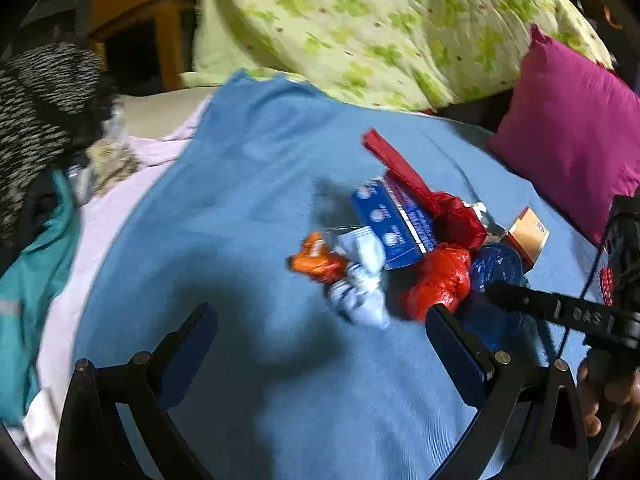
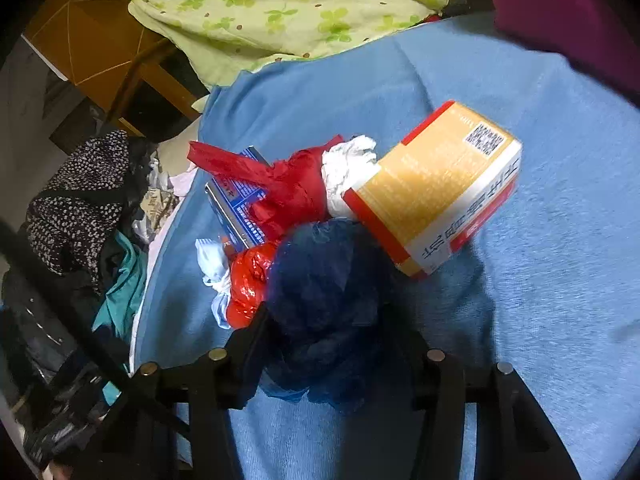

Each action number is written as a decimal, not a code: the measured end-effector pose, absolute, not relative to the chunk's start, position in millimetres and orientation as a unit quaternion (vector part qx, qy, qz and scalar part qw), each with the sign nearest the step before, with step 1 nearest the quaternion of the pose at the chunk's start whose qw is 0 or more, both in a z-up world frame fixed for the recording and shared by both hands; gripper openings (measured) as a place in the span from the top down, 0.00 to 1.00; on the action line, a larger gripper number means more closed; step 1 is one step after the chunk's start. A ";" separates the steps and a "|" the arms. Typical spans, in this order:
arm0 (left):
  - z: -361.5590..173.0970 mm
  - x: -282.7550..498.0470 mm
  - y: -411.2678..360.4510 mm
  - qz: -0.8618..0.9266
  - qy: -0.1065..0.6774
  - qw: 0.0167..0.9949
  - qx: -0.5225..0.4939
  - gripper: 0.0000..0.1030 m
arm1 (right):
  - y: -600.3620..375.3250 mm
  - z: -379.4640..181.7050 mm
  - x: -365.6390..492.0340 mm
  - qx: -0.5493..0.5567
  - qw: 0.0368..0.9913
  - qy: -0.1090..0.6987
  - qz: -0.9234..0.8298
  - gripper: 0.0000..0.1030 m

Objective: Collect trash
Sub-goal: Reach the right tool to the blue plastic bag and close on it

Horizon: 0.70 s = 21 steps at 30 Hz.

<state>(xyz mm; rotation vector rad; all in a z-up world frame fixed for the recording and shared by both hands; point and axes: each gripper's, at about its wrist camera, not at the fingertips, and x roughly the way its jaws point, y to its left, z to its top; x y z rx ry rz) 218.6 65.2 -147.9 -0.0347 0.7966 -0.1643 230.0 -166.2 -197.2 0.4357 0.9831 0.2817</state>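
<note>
Trash pile: one heap on the blue blanket point(image 1: 248, 208), at about 2 o'clock from the left gripper; its pieces touch or overlap.
Boxes: two; one blue carton point(image 1: 390, 226) lying flat in the middle of the heap; one orange-and-white carton point(image 2: 434, 188) tilted at its 3 o'clock edge, a printed code square on its upper face.
Plastic bags: three counted; one long red bag point(image 2: 288, 188) draped over the blue carton; one crumpled red bag point(image 1: 438, 280); one dark blue bag point(image 2: 328, 296).
Wrappers and paper: one orange wrapper point(image 1: 318, 260) at the 9 o'clock end; one white-and-blue crumpled wrapper point(image 1: 362, 280) beside it; one white paper wad point(image 2: 348, 168) between the long red bag and the orange-and-white carton.
Left gripper point(image 1: 320, 344): fingers spread wide over bare blanket; nothing between them.
Right gripper point(image 2: 332, 344): the dark blue bag sits between its fingers and bulges over them; whether the pads press it cannot be told, since the bag hides the tips.
Cushions: one magenta cushion point(image 1: 572, 140) at 2 o'clock; one green-flowered quilt point(image 1: 360, 20) at 12 o'clock.
Clothes: a jumbled pile point(image 2: 80, 200) at 9 o'clock; pieces too tangled to count.
Hard to make out: both views are motion-blurred; carton print unreadable; a hand point(image 1: 612, 396) is cut off at the 4 o'clock edge.
</note>
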 end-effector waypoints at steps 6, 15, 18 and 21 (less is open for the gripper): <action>-174.3 254.5 43.9 -0.090 0.424 0.901 0.021 0.22 | -162.3 -192.7 226.4 0.168 0.864 0.449 0.152 0.52; -197.1 270.7 31.1 -0.100 0.447 0.887 0.058 0.58 | -163.9 -190.1 220.5 0.153 0.868 0.439 0.171 0.54; -200.1 271.1 31.4 -0.102 0.444 0.888 0.065 0.60 | -164.6 -189.6 218.2 0.150 0.869 0.438 0.174 0.54; -197.4 268.2 28.3 -0.106 0.433 0.892 0.075 0.75 | -164.1 -188.6 214.4 0.143 0.871 0.435 0.177 0.55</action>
